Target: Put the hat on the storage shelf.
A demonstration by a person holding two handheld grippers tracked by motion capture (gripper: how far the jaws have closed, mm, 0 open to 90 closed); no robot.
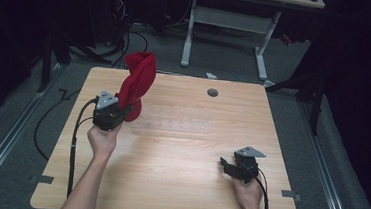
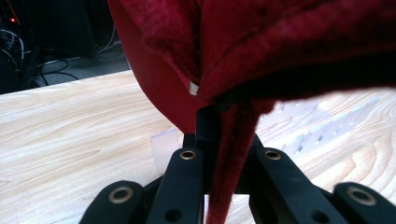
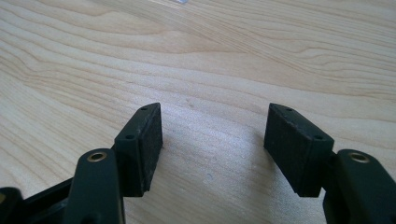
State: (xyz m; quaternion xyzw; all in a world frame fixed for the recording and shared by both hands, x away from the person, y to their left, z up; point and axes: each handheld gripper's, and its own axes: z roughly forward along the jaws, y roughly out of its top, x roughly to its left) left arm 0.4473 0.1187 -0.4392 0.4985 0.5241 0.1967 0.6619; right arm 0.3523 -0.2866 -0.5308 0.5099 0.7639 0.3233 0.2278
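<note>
A red cloth (image 1: 138, 83) stands bunched up above the left side of the wooden table (image 1: 177, 184). My left gripper (image 1: 121, 110) is shut on its lower part. In the left gripper view the red cloth (image 2: 261, 51) spills over the top, and a fold of it runs down between the closed jaws of my left gripper (image 2: 225, 126). My right gripper (image 1: 225, 165) rests low over the table's right front area. Its pads (image 3: 147, 142) stand wide apart over bare wood, so my right gripper (image 3: 215, 140) is open and holds nothing.
A clear plastic strip (image 1: 174, 125) lies across the table's middle, and a small grey grommet (image 1: 212, 92) sits near the far edge. Beyond the table stands a white desk frame (image 1: 227, 22) with cables on the floor. Each gripper trails a black cable (image 1: 74, 141).
</note>
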